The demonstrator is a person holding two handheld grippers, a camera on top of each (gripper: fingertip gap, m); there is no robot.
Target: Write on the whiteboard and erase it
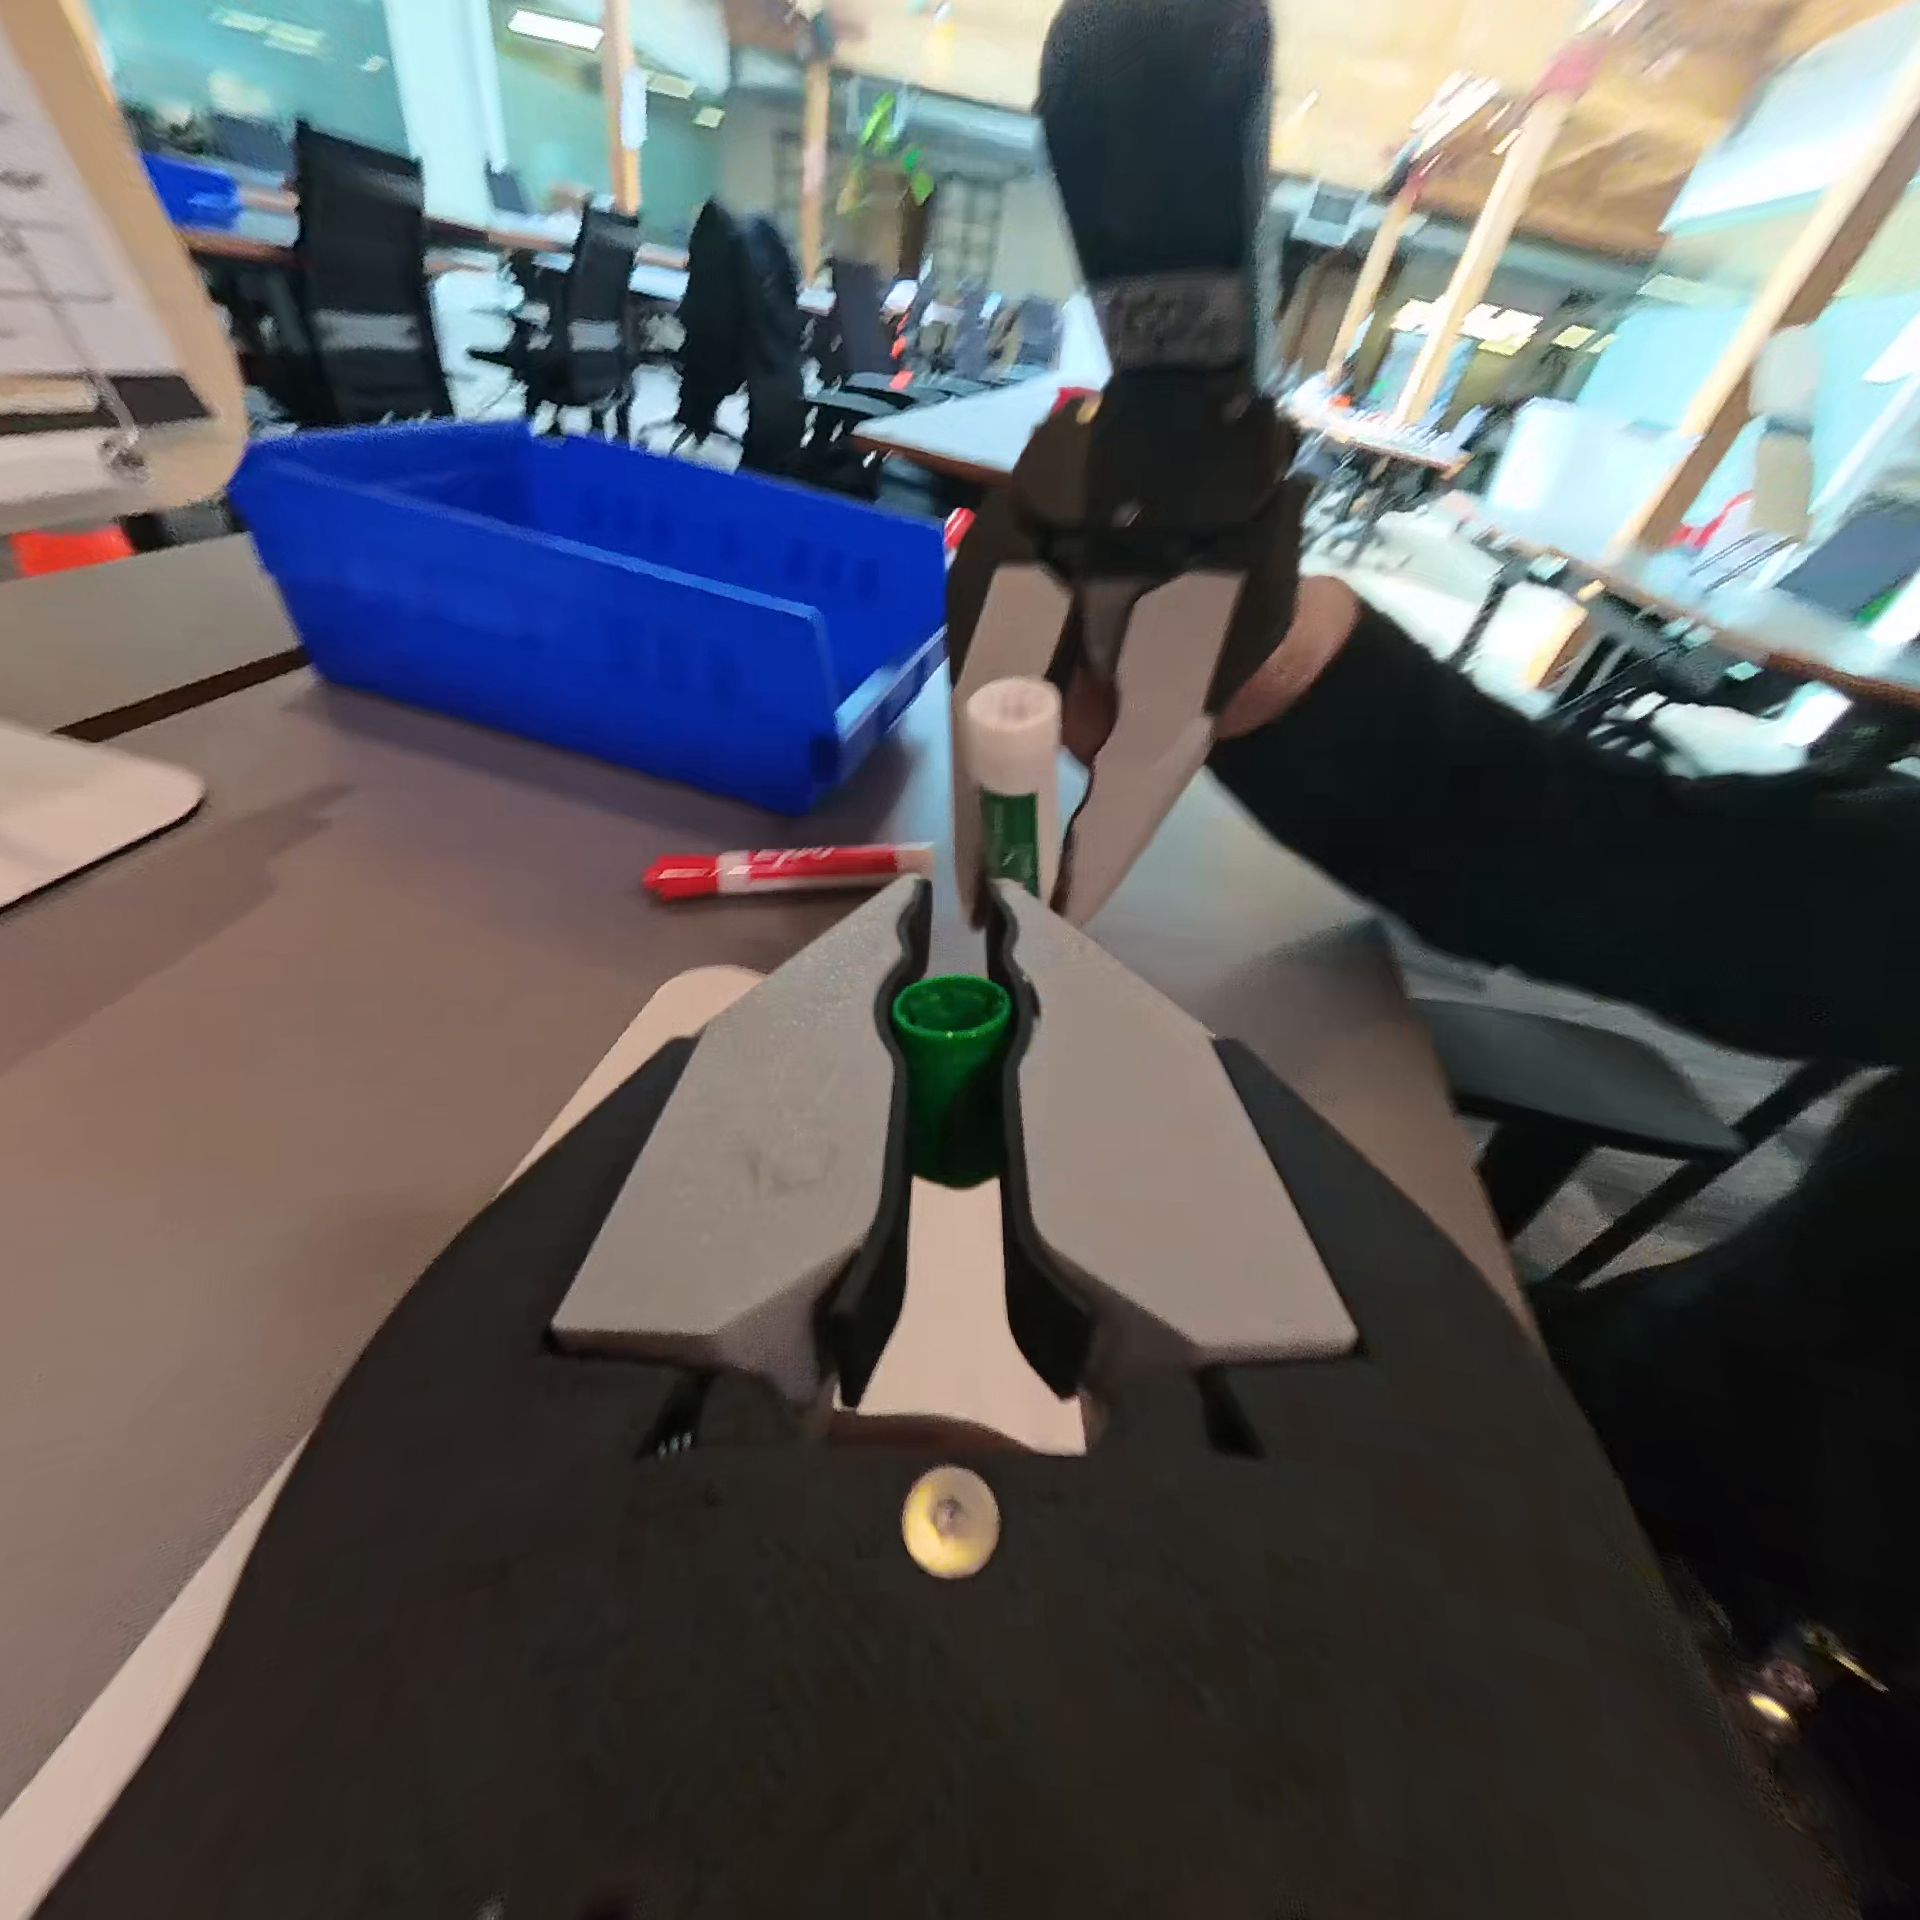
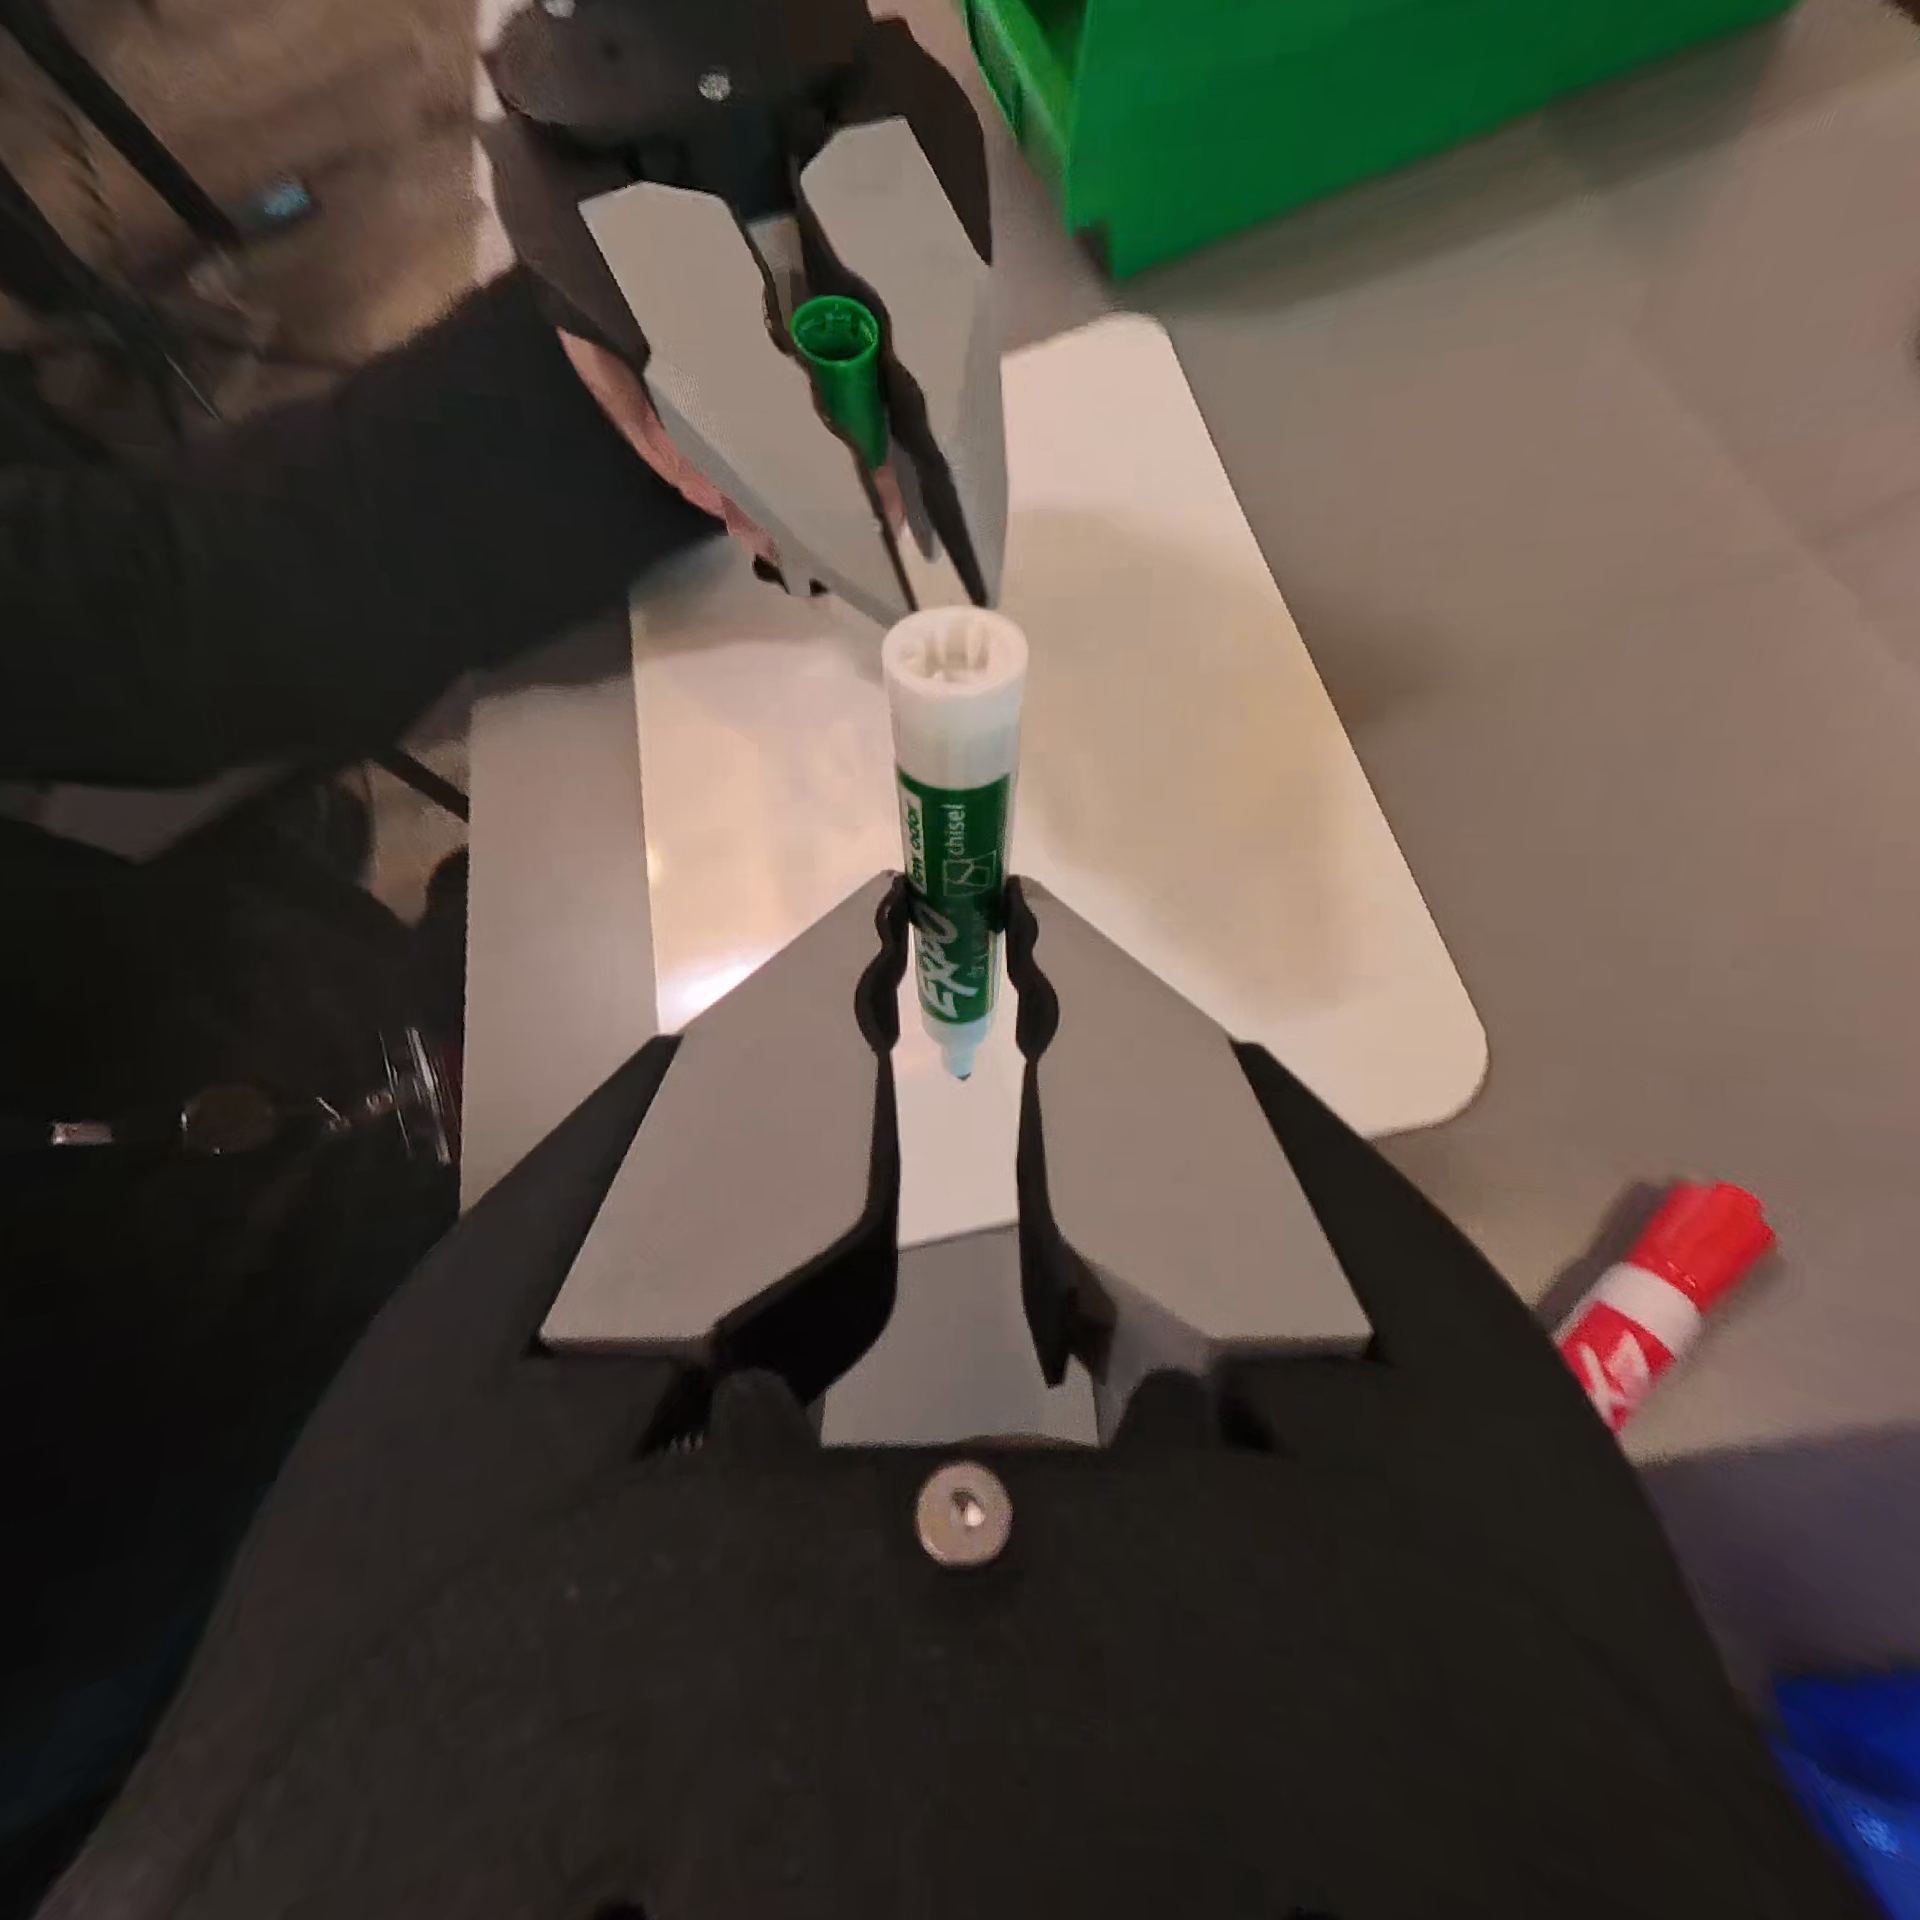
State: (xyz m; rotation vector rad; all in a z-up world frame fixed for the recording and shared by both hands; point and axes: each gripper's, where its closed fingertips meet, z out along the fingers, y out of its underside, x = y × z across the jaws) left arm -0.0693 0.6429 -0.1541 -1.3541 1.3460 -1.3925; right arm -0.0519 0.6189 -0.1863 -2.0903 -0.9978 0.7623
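Observation:
My right gripper [image 2: 954, 894] is shut on an uncapped green marker [image 2: 951, 790]. It holds the marker upright, tip down, above the small whiteboard [image 2: 1195, 727] on the table. My left gripper [image 1: 961, 914] is shut on the green marker cap [image 1: 951, 1081], held just in front of the marker. In the left wrist view the right gripper [image 1: 1023, 904] and the marker [image 1: 1008, 790] stand right past my fingertips. In the right wrist view the left gripper [image 2: 935, 592] with the cap [image 2: 842, 374] hangs above the marker's white end.
A capped red marker [image 1: 790, 871] lies on the grey table by a blue bin [image 1: 582, 613]; it also shows in the right wrist view [image 2: 1652, 1299]. A green bin [image 2: 1351, 114] stands beyond the whiteboard. The person's dark sleeves flank both grippers. Office chairs and desks fill the background. The left gripper's tips are roughly 5 centimetres from the right gripper's.

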